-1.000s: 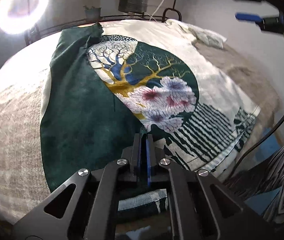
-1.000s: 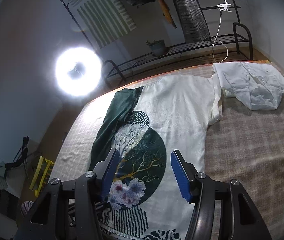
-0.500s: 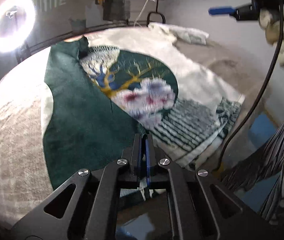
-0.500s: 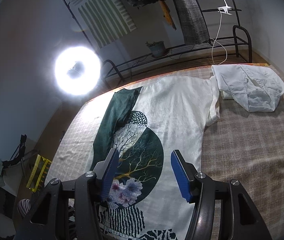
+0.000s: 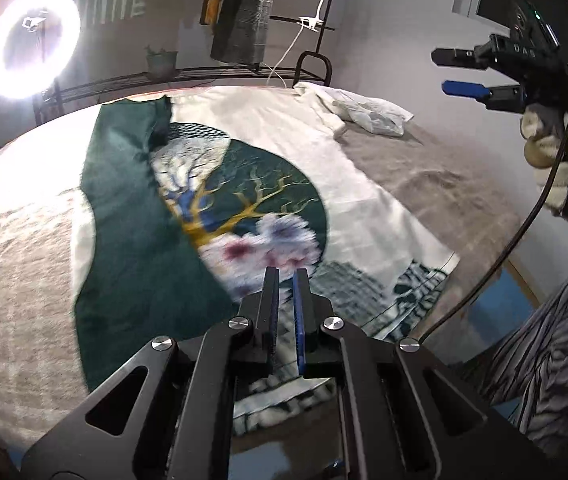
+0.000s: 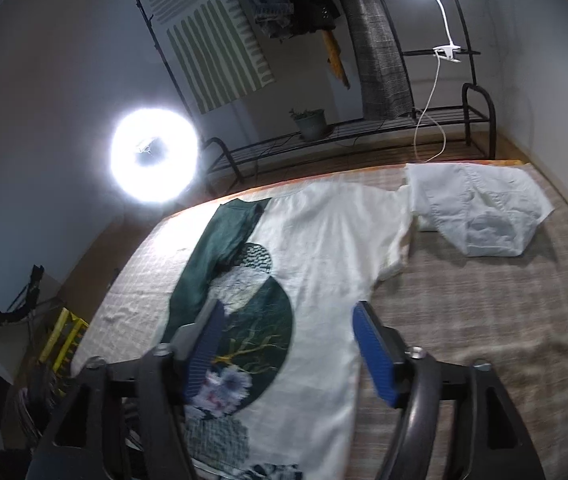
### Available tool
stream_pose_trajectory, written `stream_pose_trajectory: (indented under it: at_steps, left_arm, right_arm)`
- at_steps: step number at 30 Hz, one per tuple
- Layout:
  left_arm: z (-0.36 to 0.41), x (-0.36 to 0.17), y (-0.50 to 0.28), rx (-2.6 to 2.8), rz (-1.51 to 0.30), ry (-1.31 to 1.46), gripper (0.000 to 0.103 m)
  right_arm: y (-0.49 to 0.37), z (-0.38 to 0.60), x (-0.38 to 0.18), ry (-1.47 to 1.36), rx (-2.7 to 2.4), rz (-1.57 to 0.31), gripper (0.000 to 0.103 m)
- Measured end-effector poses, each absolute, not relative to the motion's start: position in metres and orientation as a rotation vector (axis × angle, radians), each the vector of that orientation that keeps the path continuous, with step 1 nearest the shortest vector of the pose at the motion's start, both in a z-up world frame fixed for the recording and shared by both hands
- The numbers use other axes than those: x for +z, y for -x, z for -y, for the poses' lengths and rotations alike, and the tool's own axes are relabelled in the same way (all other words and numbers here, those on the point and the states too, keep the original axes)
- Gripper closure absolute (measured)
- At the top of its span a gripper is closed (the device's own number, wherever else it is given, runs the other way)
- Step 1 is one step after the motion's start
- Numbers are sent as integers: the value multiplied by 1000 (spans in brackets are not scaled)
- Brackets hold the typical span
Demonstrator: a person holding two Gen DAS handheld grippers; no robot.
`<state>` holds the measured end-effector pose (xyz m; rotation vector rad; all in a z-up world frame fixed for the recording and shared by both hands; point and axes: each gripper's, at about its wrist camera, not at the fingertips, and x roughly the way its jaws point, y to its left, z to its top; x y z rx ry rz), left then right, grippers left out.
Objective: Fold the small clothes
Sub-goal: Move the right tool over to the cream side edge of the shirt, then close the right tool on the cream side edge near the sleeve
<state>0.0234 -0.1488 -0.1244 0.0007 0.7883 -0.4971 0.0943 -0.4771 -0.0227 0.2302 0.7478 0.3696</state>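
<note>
Two garments on the bed (image 6: pixel 483 320): one printed shirt (image 6: pixel 323 264) spread at centre, one white garment (image 6: pixel 479 216) upper right. Left tongs (image 5: pixel 286 276) nearly pressed together, empty; right tongs (image 6: pixel 287 316) spreading, empty.

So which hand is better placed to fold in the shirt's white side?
Right, probably. The right gripper hangs over the shirt at its unfolded white edge, jaws opening and empty; the left gripper sits nearly shut by the folded green side.

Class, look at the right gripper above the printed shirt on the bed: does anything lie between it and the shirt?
Nothing visible does. The right gripper hangs over the shirt, its jaws opening and empty. The white garment lies beyond, touching the shirt's sleeve.
</note>
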Motion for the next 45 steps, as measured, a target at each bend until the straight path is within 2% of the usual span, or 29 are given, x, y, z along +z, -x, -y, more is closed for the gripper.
stream_pose_trajectory:
  at_steps: [7, 9, 13, 14, 16, 17, 23, 24, 26, 28, 37, 42, 45]
  left_arm:
    - [223, -139, -29, -614, -858, -13, 99]
    - [249, -144, -27, -665, -879, -27, 99]
    - [291, -154, -21, -739, -909, -69, 97]
    - [298, -156, -21, -752, -920, -70, 94]
    - [312, -159, -20, -785, -944, -59, 60]
    - [318, -160, -19, -797, -949, -55, 55]
    - [350, -169, -16, -751, -942, -165, 53]
    - [352, -171, -19, -744, -951, -160, 56]
    - [348, -172, -22, -728, -943, -155, 70]
    - [345, -173, -28, -718, -942, -155, 97]
    - [307, -154, -38, -704, -942, 57, 101]
    - [297, -147, -39, -687, -923, 83, 101]
    - [292, -146, -37, -684, -921, 95, 101]
  right_arm:
    - [-86, 531, -30, -231, 270, -727, 32]
    - [-85, 549, -31, -259, 282, -739, 28]
    - [-80, 585, -34, -358, 298, -735, 27]
    - [-78, 593, -35, -370, 293, -731, 27]
    - [-78, 607, -40, -375, 261, -735, 26]
    - [-79, 611, -43, -376, 248, -743, 26]
    - [-101, 624, -62, -428, 244, -806, 27]
    - [-108, 622, -66, -435, 258, -819, 27]
    - [-121, 617, -73, -451, 288, -842, 27]
    - [-138, 609, -82, -476, 321, -874, 27]
    - [-235, 565, -125, -590, 322, -964, 28]
    - [-277, 548, -159, -643, 244, -1054, 43]
    - [-295, 540, -164, -637, 206, -1071, 46]
